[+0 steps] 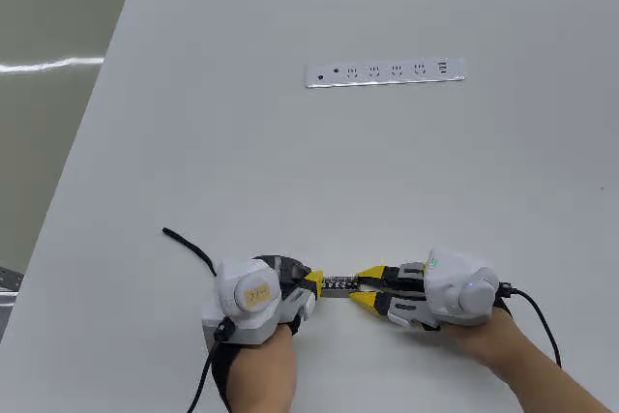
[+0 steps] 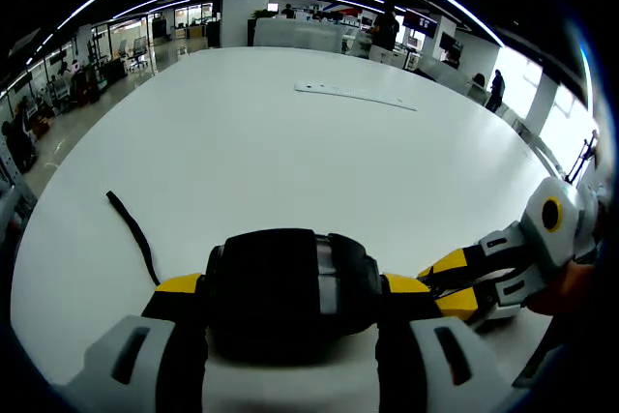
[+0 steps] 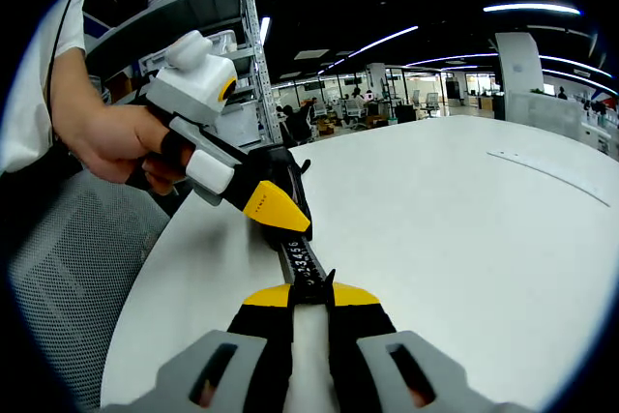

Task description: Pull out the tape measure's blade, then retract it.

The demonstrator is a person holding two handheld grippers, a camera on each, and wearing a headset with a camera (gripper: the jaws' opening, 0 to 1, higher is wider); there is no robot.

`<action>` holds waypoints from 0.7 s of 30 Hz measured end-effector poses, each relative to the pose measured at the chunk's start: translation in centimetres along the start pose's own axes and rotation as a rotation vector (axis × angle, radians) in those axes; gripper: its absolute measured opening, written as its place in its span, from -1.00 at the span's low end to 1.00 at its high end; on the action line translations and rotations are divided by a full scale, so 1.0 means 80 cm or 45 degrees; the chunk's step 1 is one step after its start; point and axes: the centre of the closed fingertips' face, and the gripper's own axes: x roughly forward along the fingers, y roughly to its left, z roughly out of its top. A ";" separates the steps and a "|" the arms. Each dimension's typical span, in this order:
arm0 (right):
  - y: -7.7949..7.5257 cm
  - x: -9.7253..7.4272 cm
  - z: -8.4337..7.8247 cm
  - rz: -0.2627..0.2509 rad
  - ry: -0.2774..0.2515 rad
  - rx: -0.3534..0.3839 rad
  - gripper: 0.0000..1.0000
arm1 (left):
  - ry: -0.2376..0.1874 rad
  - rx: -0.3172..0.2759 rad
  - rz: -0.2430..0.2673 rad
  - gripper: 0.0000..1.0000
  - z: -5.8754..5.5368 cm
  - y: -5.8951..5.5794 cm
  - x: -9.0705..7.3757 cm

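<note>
The black tape measure case [image 2: 285, 287] sits clamped between the yellow-tipped jaws of my left gripper [image 1: 308, 287], low on the white table. Its strap [image 1: 189, 247] trails off to the left on the tabletop. A short length of blade [image 1: 340, 283] with printed numbers runs from the case to my right gripper [image 1: 366, 288], which is shut on the blade's end. In the right gripper view the blade [image 3: 302, 260] leads from the right gripper's [image 3: 308, 294] closed jaws to the case [image 3: 285, 176] held by the left gripper [image 3: 276, 202]. The two grippers are only a short way apart.
A white power strip [image 1: 385, 73] lies farther back on the table [image 1: 290, 142]. The table's left edge drops to a grey floor. An office with desks and shelving surrounds the table in the gripper views.
</note>
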 end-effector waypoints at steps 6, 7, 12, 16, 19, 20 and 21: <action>0.001 0.005 0.002 0.007 0.001 -0.003 -0.78 | 0.001 -0.004 -0.001 0.39 0.000 0.000 0.001; 0.001 0.006 0.002 0.009 0.002 -0.004 -0.78 | 0.001 -0.004 -0.001 0.39 0.000 0.000 0.000; 0.004 0.011 0.004 0.019 0.005 -0.016 -0.78 | 0.003 -0.007 -0.006 0.39 0.000 0.000 0.000; 0.005 0.015 0.005 0.024 0.009 -0.014 -0.78 | 0.003 -0.013 -0.009 0.39 -0.001 0.001 0.000; 0.006 0.018 0.006 0.028 0.009 -0.013 -0.79 | 0.001 -0.019 -0.010 0.39 0.000 0.001 0.000; 0.006 0.020 0.007 0.028 0.009 -0.015 -0.79 | 0.001 -0.023 -0.011 0.39 -0.001 0.001 0.000; 0.006 0.021 0.007 0.030 0.010 -0.014 -0.79 | 0.001 -0.027 -0.012 0.39 -0.001 0.001 0.000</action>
